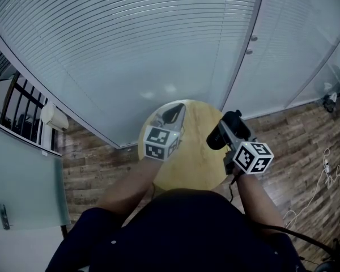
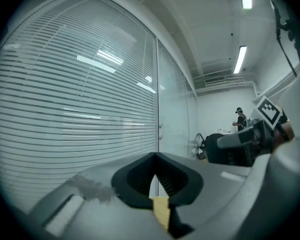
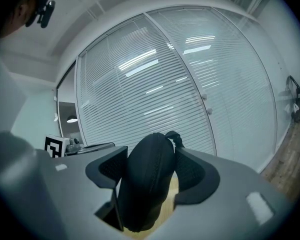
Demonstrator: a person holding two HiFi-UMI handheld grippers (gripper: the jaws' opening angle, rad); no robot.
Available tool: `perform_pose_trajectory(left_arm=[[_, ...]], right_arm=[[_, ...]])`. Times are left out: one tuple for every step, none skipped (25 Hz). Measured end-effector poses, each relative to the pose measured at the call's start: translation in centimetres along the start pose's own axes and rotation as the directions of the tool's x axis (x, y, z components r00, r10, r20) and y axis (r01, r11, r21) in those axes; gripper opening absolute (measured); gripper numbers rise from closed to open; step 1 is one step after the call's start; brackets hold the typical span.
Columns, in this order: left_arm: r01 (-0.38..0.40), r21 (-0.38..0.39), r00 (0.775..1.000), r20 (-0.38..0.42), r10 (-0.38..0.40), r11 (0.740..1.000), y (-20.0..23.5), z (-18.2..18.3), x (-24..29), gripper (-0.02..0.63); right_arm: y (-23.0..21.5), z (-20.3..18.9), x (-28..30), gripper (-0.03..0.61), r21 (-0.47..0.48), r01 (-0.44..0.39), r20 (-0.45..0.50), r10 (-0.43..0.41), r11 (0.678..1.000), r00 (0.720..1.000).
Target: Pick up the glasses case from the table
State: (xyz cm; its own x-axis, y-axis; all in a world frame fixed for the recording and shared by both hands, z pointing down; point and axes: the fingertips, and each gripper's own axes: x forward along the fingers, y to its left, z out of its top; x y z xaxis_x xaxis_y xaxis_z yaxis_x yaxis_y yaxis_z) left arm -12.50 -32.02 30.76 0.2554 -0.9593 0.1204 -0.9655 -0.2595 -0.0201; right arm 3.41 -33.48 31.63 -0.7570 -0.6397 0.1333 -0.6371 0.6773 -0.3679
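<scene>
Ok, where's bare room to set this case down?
On the round wooden table, the middle and near side are bare, between the left gripper and the right gripper holding the black zipped glasses case. Only its far-left rim, under the left gripper, is crowded.

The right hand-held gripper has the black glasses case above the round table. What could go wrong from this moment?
1. The glasses case is rounded and sits tilted between the jaws of the right hand-held gripper; it may slip and fall onto the table or the wooden floor.
2. The left hand-held gripper, shut and empty, is close by; a sideways move might knock the case.
</scene>
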Motion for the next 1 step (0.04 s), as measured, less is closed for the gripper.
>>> perform_pose_trajectory(left_arm=[[-0.001, -0.002, 1.0, 0.0, 0.001, 1.0, 0.1, 0.03, -0.01, 0.005]], right_arm=[[-0.02, -0.01, 0.05, 0.302, -0.001, 0.001, -0.001, -0.001, 1.0, 1.0]])
